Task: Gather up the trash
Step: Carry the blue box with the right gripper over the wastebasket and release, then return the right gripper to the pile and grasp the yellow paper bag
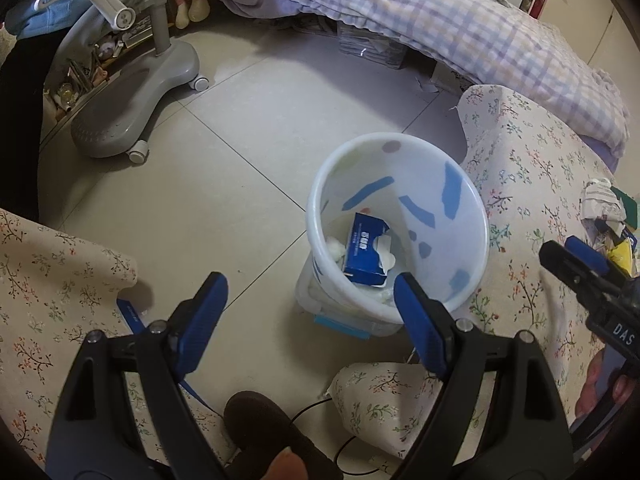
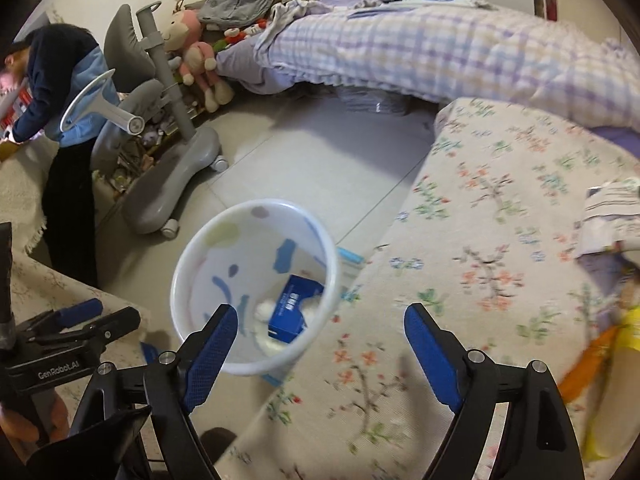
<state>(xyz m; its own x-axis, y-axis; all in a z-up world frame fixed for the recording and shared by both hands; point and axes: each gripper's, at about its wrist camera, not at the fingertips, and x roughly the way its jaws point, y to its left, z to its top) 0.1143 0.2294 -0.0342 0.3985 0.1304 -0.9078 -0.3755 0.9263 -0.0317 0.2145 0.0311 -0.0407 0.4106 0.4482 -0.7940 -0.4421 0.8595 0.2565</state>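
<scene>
Standing on the tiled floor (image 1: 240,184) just beside the floral-cloth tabletop (image 1: 532,216): white trash bin (image 1: 472,216), blue and pastel patches on its wall. Inside, at the bottom, blue tissue box (image 1: 366,250) lying among white crumpled wads (image 1: 335,246). Same bin (image 2: 188,280) and box (image 2: 294,308) seen from the right wrist view, bin to the left of the cloth edge.

Left gripper (image 1: 312,300): spread wide, nothing between the pads, touching nothing; hovering above the floor, right fingertip overlapping the bin's near rim in view, bin just ahead and to the right.

Right gripper (image 2: 320,332): likewise wide, empty; left fingertip over the bin's near rim in view, right fingertip over the floral cloth (image 2: 500,240). Right wrist view blurred.

More trash on the tabletop, well to the right of both grippers: crumpled printed paper (image 1: 600,200), (image 2: 612,212), with yellow and orange wrappers (image 2: 616,344) nearer the edge of view; details too smeared to tell.

Further back: grey wheeled chair base (image 1: 132,120), bed with checked quilt (image 1: 460,28), plush toys (image 2: 192,52), a person in a dark top (image 2: 64,120) bent over at far left.
</scene>
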